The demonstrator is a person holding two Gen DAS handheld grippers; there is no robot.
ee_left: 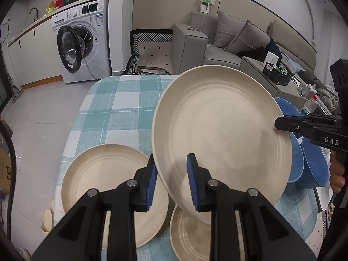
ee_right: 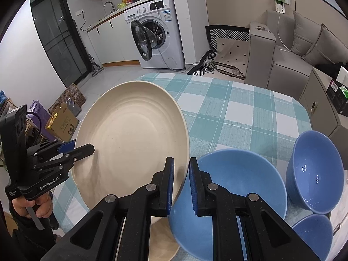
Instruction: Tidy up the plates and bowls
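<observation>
We are holding one cream plate [ee_left: 221, 130] tilted in the air above the checked table [ee_left: 121, 104], gripping it from two sides. Our left gripper [ee_left: 171, 182] is pinching the plate's near rim, its blue pads nearly closed on the edge. Our right gripper [ee_right: 181, 184] is clamping the opposite rim, jaws all but shut on it. Both are gripping the same plate.

Taking that lifted plate as the landmark: a second cream plate [ee_left: 102, 184] is lying flat on the table below it and to its left, and a third plate [ee_left: 189, 237] is lying directly beneath it, partly hidden.

Just right of the lifted plate, three blue bowls are sitting on the table: a large bowl [ee_right: 239, 187] nearest, a deeper bowl [ee_right: 315, 169] beyond it, and a smaller bowl [ee_right: 313, 237] at the near edge.
</observation>
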